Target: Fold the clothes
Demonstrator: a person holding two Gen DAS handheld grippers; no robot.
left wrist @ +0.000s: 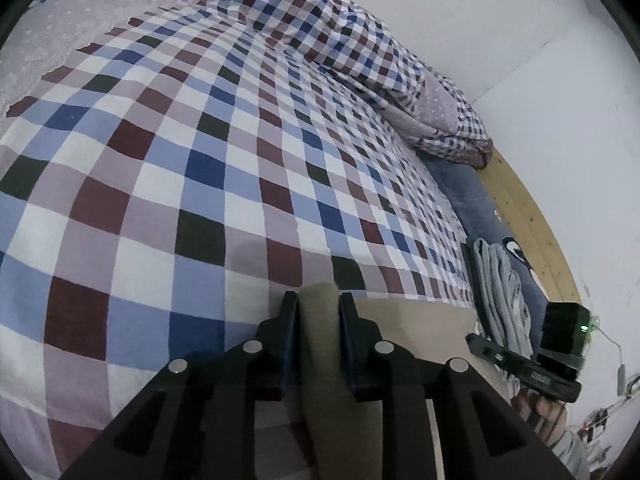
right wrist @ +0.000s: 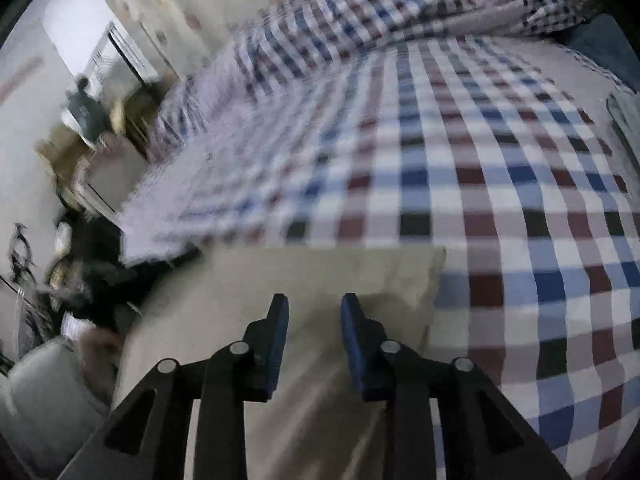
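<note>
The beige garment (right wrist: 304, 280) lies at the bed's (left wrist: 200, 160) near edge. Left gripper (left wrist: 319, 300) pinches a fold; right gripper (right wrist: 314, 304) hovers slightly parted, empty. Release evenly, keeping edges aligned.

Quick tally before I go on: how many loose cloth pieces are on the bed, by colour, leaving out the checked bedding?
Beige garment: 1
Grey cloth: 1
Blue denim piece: 1
Total: 3
</note>
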